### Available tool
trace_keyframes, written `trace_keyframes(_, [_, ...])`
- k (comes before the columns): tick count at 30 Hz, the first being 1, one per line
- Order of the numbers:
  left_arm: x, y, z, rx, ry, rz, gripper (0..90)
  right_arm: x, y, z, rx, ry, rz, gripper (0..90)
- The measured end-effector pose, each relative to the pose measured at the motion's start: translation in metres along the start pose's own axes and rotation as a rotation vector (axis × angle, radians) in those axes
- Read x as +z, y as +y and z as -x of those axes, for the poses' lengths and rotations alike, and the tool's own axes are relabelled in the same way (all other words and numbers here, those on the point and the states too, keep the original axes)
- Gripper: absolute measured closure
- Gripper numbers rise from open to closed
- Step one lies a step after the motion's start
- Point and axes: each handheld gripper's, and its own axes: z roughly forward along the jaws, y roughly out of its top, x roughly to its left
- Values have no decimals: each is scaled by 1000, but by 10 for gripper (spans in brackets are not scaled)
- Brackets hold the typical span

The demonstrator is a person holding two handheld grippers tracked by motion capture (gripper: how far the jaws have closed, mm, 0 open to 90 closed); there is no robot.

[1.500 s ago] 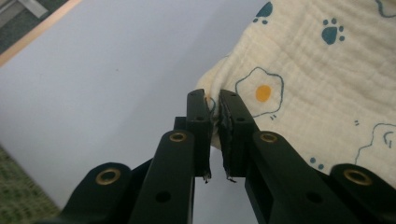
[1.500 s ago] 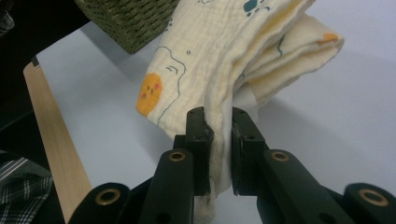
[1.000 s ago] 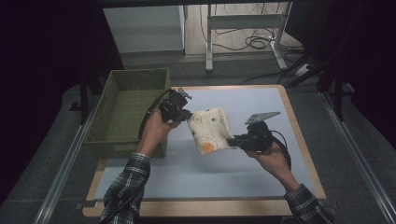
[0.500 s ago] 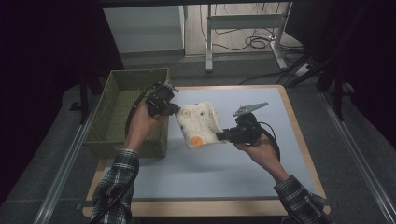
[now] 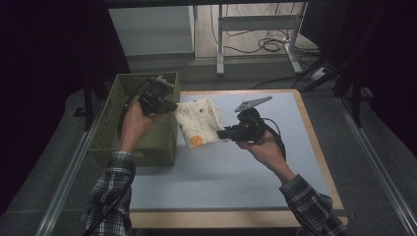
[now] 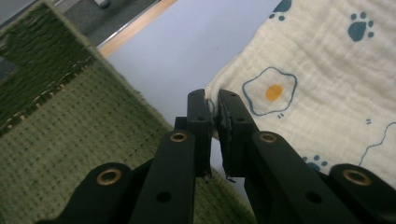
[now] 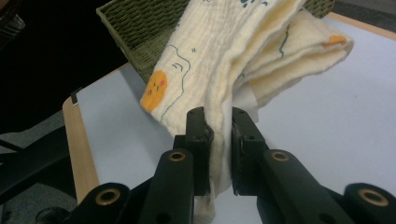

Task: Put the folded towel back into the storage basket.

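A folded cream cloth (image 5: 199,123) printed with eggs and paw marks hangs in the air between my two grippers, above the blue mat and just right of the green basket (image 5: 123,93). My left gripper (image 5: 173,106) is shut on the cloth's upper left corner (image 6: 215,100), beside the basket's right wall. My right gripper (image 5: 222,133) is shut on its lower right edge, and the cloth (image 7: 224,60) rises from between the jaws in the right gripper view. The egg print (image 6: 271,91) lies close to the left jaws.
The blue mat (image 5: 246,167) covers a wooden table top (image 5: 314,142). The woven green basket stands at the mat's left edge; its inside (image 5: 133,86) holds nothing that I can see. A desk frame and cables (image 5: 265,44) lie on the floor beyond the table.
Both hands have carried the cloth leftward and up, from over the mat's middle to right beside the basket. Both grips have stayed shut on it.
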Motion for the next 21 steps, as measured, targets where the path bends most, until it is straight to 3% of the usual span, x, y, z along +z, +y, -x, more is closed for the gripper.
trace_keyframes(11, [-22, -14, -28, -59, 46, 27, 843, 24, 26, -15, -26, 27, 0, 795])
trace_keyframes(21, [-38, -34, -54, -112, 104, 32, 847, 57, 48, -33, -60, 34, 3, 794])
